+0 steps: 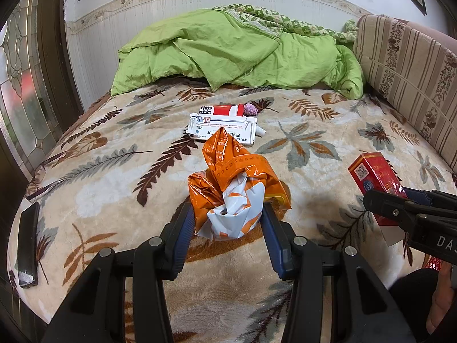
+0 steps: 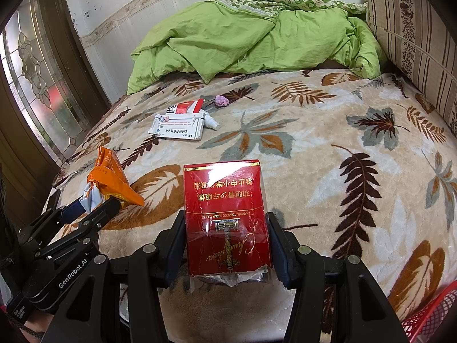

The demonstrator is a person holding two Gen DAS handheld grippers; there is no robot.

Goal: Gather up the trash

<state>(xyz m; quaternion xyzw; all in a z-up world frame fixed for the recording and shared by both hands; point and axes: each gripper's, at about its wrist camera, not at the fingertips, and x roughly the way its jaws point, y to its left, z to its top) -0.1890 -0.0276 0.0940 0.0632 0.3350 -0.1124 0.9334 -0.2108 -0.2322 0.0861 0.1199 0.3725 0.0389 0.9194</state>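
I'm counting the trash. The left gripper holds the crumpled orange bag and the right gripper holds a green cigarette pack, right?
Almost. The left gripper does hold the crumpled orange bag, but the cigarette pack in the right gripper is red, not green. The right wrist view shows it clearly, clamped between the two fingers. The only green thing is the quilt at the far end of the bed.

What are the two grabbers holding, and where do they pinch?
The left gripper pinches the crumpled orange-and-white bag by its lower bunched end. The right gripper clamps the red cigarette pack by its two long sides, near the torn end.
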